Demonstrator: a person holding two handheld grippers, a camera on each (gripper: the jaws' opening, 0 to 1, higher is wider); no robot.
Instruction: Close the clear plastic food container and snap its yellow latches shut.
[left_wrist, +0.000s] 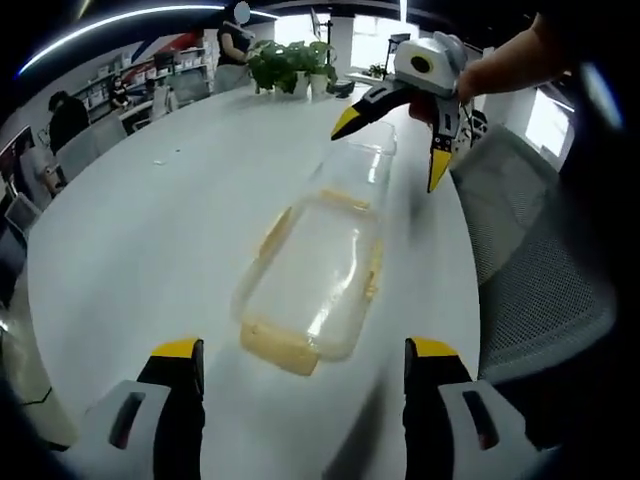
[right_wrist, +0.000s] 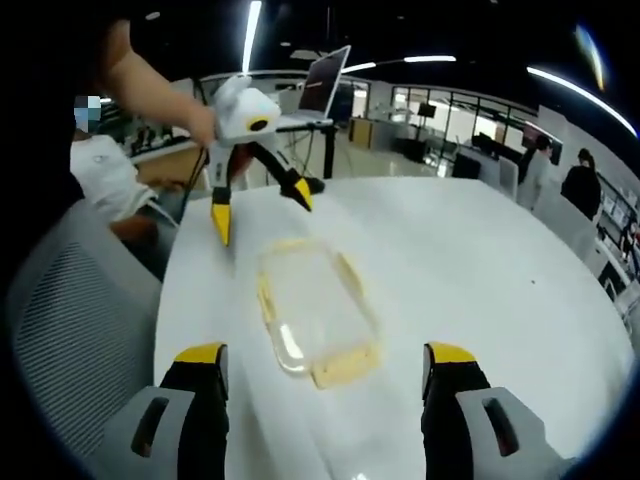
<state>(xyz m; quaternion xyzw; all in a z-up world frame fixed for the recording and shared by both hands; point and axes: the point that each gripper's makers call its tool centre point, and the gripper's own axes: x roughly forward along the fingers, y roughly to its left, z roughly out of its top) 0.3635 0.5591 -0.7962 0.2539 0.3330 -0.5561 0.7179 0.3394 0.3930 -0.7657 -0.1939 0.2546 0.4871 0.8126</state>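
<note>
The clear plastic food container (left_wrist: 315, 270) lies lengthwise on the white table (left_wrist: 160, 230), with yellow latches (left_wrist: 278, 348) along its sides and near end. A clear part at its far end (left_wrist: 362, 163) is blurred, so I cannot tell how the lid sits. My left gripper (left_wrist: 305, 350) is open just short of the near end, nothing between its jaws. My right gripper (left_wrist: 392, 150) hovers open above the far end. In the right gripper view the container (right_wrist: 315, 300) lies ahead of the open right gripper (right_wrist: 325, 355), with the left gripper (right_wrist: 260, 210) open beyond it.
A grey mesh chair (left_wrist: 540, 260) stands at the table's right edge. Potted plants (left_wrist: 290, 65) sit at the table's far end. A laptop on a stand (right_wrist: 322, 80) rises behind the table. People stand in the office (right_wrist: 580, 185) behind.
</note>
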